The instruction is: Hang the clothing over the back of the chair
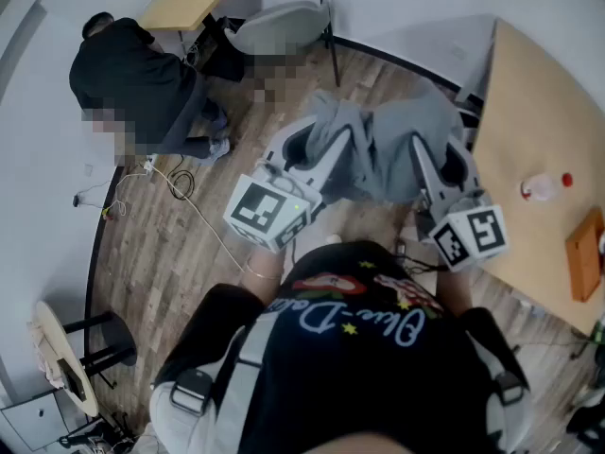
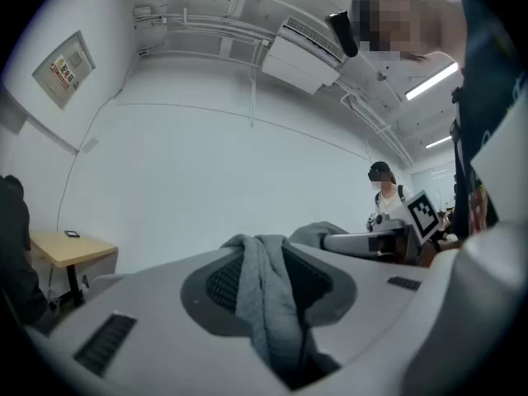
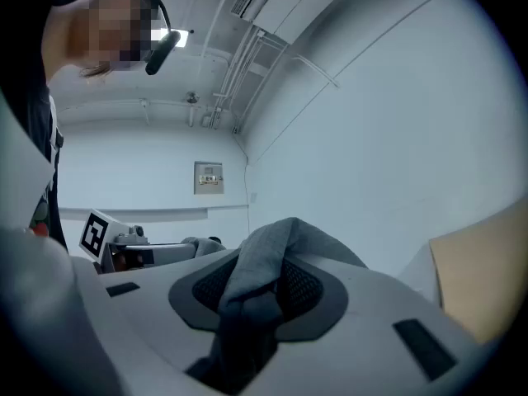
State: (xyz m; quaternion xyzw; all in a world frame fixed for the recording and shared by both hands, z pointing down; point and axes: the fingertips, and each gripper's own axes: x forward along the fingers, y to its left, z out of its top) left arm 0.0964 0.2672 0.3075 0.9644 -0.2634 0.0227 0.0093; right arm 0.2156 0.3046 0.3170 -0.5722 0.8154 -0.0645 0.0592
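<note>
The left gripper [image 1: 319, 149] and the right gripper [image 1: 437, 159] each pinch the grey clothing [image 1: 383, 149], held up near the chair [image 1: 284, 17]. Left of the chair a person [image 1: 132, 83] crouches; right of it stands a table [image 1: 548, 121].

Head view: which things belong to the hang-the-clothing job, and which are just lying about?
Job:
- grey garment
- left gripper, shut on it
- right gripper, shut on it
- grey chair, probably the target

Lying about:
- bottle
- wooden block
- floor cable
</note>
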